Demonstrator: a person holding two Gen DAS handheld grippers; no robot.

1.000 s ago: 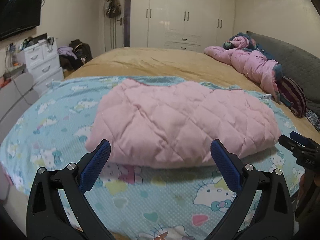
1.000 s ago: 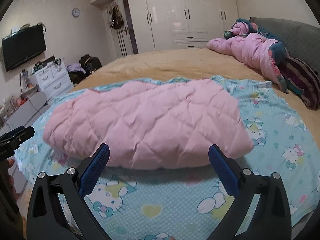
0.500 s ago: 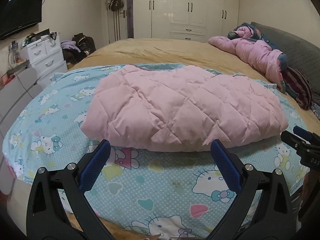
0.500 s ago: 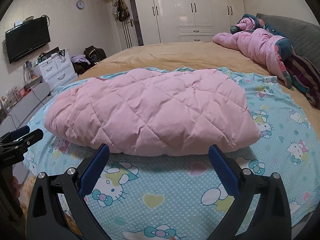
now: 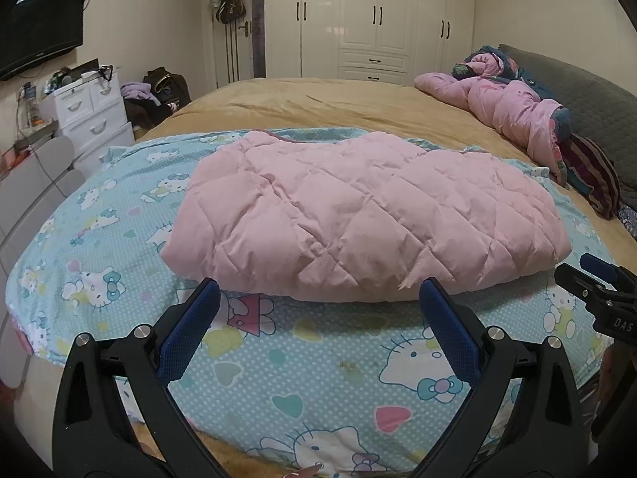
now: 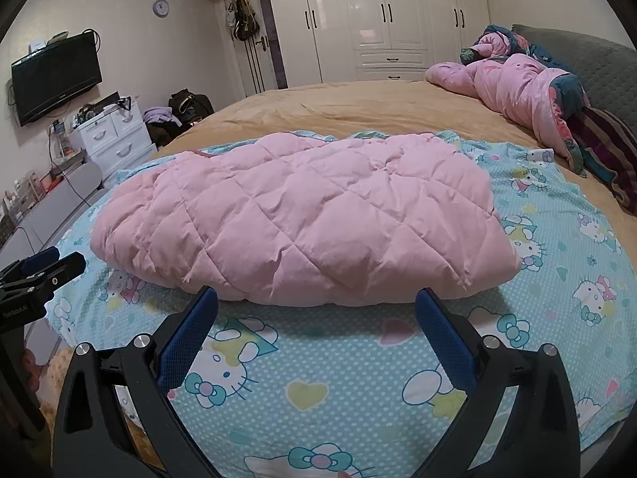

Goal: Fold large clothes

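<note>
A pink quilted down jacket lies folded into a flat bundle on a light-blue cartoon-cat sheet at the near end of the bed; it also shows in the right wrist view. My left gripper is open and empty, held back from the jacket's near edge above the sheet. My right gripper is open and empty, also short of the near edge. Each gripper shows at the side of the other's view: the right one, the left one.
The bed has a tan cover. A second pink jacket and striped clothes are piled by the grey headboard at right. White drawers, a wall TV and white wardrobes stand beyond.
Both grippers have drawn back and risen from the jacket's near edge, staying open; more sheet shows in front of the jacket. The jacket has not moved.
</note>
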